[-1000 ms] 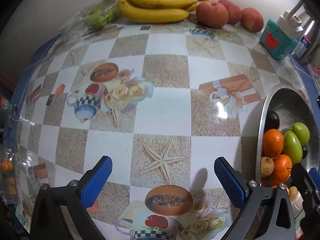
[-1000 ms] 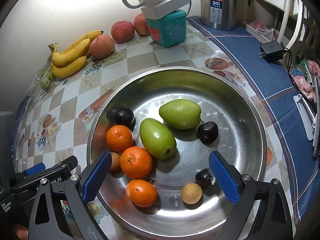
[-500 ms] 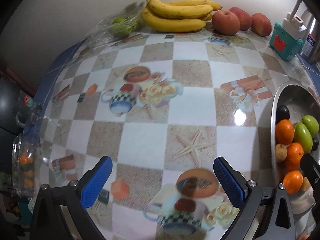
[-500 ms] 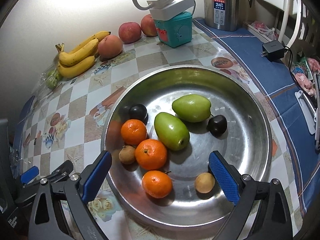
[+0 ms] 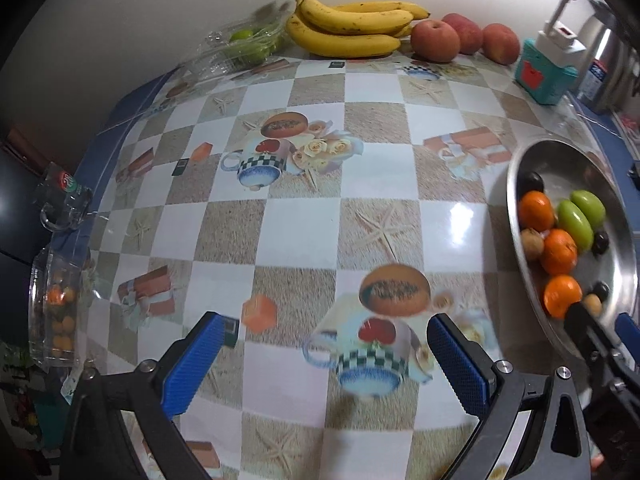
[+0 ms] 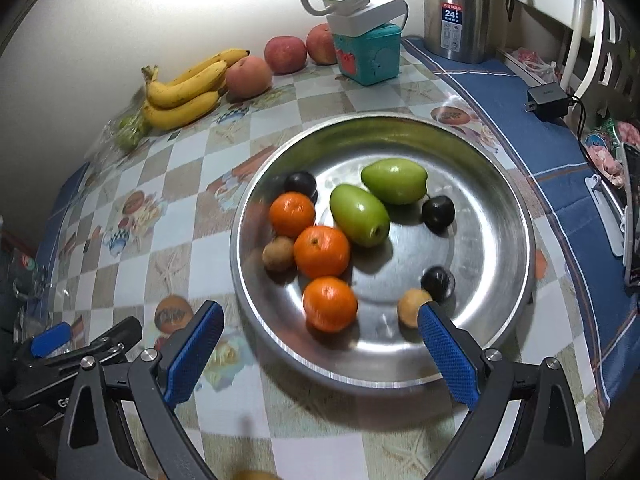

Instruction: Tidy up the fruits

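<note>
A steel bowl (image 6: 504, 184) holds three oranges (image 6: 321, 256), two green fruits (image 6: 359, 215), dark plums (image 6: 438, 213) and small brown fruits (image 6: 278, 253). My right gripper (image 6: 320, 328) hangs open above the bowl's near rim, nothing between its fingers. In the left wrist view the bowl (image 5: 520, 160) sits at the right edge. My left gripper (image 5: 326, 344) stands open over the patterned tablecloth, holding nothing. Bananas (image 5: 352, 26) and red apples (image 5: 434, 40) lie along the back wall.
A teal box (image 6: 370, 54) with a white power strip on it and a steel kettle (image 6: 460, 8) stand behind the bowl. A clear bag of green fruit (image 5: 244, 46) lies left of the bananas. A plastic box with small oranges (image 5: 60, 312) sits at the left table edge.
Both grippers have drawn back toward the near edge of the table. The bowl and the back-wall fruit now appear farther away. Both stay open.
</note>
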A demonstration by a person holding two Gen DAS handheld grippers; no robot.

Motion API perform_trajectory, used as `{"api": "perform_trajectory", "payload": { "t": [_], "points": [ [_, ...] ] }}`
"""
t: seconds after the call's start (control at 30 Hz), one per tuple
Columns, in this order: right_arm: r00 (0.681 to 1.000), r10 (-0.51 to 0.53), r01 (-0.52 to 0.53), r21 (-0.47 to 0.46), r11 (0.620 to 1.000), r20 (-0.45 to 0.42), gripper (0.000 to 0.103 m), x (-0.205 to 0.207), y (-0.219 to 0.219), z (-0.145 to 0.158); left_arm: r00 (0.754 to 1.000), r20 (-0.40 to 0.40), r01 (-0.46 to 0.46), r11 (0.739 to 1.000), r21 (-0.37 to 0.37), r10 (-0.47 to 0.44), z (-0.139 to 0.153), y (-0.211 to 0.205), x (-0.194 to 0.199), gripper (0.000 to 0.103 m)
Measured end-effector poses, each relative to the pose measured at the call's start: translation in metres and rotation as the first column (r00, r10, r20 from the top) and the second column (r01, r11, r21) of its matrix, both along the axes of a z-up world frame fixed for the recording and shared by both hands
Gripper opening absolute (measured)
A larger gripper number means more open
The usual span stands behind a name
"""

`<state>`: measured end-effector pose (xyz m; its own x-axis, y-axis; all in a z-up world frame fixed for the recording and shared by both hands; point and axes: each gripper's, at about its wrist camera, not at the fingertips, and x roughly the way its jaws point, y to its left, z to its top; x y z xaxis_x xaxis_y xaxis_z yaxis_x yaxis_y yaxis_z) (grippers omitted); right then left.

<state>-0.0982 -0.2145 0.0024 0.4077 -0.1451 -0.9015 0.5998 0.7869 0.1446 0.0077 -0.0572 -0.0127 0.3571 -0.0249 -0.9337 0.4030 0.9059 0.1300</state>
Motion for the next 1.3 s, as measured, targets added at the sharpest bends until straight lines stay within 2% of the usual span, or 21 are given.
{"api": "perform_trajectory", "payload": {
  "t": [0.17,0.6,1.3],
  "points": [
    [1.0,0.023,-0.023,0.0,1.0,-0.003,0.098,-0.012,0.012,0.002,1.0,-0.01,-0.021,0.999,-0.026,0.021,0.006,0.015,-0.008,0.103],
    [0.998,0.061,-0.061,-0.005,0.998,0.002,0.098,-0.021,0.03,0.009,0.999,0.025,-0.03,0.996,-0.08,0.032,0.02,0.044,-0.026,0.103],
    [0.998,0.064,-0.064,-0.007,0.998,-0.014,0.098,-0.022,0.032,0.009,0.997,0.022,-0.064,0.992,-0.104,0.067,0.021,0.058,-0.024,0.103]
  ]
}}
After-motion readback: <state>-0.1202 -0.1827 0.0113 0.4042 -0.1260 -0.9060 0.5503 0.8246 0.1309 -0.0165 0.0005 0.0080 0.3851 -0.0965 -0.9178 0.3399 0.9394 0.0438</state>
